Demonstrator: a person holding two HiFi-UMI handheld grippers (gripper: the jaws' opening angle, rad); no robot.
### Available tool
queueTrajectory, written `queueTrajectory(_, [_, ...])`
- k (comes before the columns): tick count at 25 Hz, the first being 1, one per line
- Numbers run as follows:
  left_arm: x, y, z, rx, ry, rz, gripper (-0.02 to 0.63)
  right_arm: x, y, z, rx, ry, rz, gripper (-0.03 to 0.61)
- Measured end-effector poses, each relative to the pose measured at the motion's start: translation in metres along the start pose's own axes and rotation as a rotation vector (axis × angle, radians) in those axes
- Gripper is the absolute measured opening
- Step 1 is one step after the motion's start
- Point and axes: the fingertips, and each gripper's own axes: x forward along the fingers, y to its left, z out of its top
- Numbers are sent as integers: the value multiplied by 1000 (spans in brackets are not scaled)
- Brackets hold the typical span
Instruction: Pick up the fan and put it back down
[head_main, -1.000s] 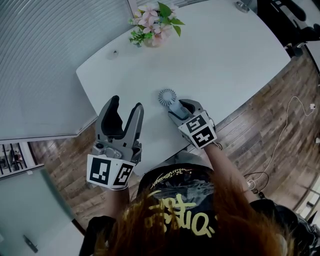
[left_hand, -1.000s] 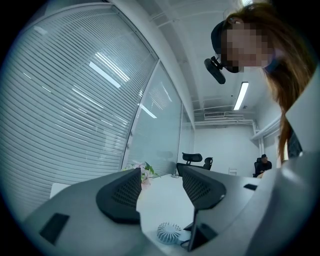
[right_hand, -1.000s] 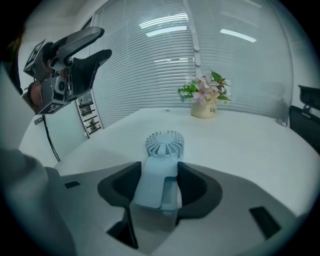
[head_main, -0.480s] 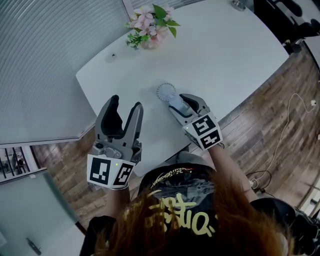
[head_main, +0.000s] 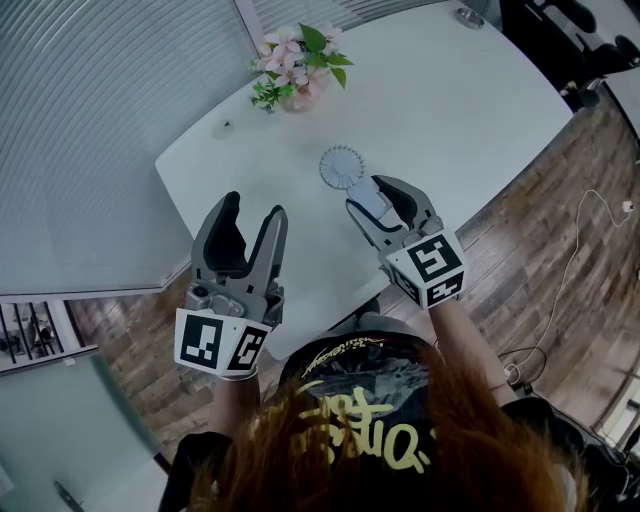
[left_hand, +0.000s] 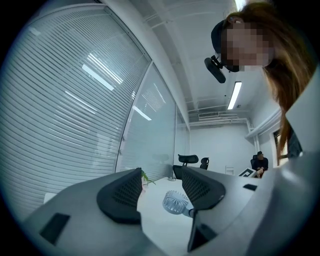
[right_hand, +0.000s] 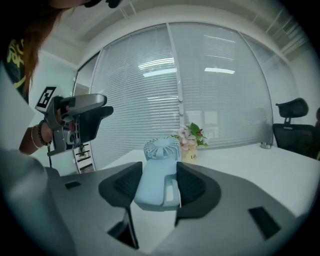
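The small pale-blue handheld fan (head_main: 342, 165) hangs above the white table (head_main: 470, 110), its round grille pointing away from me. My right gripper (head_main: 375, 198) is shut on the fan's handle. In the right gripper view the fan (right_hand: 161, 148) stands upright with its handle pressed between the two dark pads of that gripper (right_hand: 156, 182). My left gripper (head_main: 252, 210) hovers over the table's near edge, open and holding nothing. In the left gripper view the fan (left_hand: 176, 202) shows past the open left gripper (left_hand: 161, 187), apart from it.
A pot of pink flowers (head_main: 295, 65) stands at the table's far left, also seen as flowers (right_hand: 191, 137) behind the fan. A blinds-covered glass wall (head_main: 100, 120) runs along the left. A black office chair (right_hand: 295, 120) stands at the right. A cable (head_main: 570, 260) lies on the wooden floor.
My right gripper has lifted the fan off the table and carried it up and slightly away from me. The left gripper has stayed where it was.
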Motion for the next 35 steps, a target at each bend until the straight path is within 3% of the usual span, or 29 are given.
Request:
queueTrajectory(13, [16, -19, 19, 34, -33, -37, 229, -48, -15, 78, -34, -227, -38, 216])
queueTrajectory(35, [22, -33, 33, 67, -52, -83, 198, -111, -31, 125, -26, -436, -123, 216])
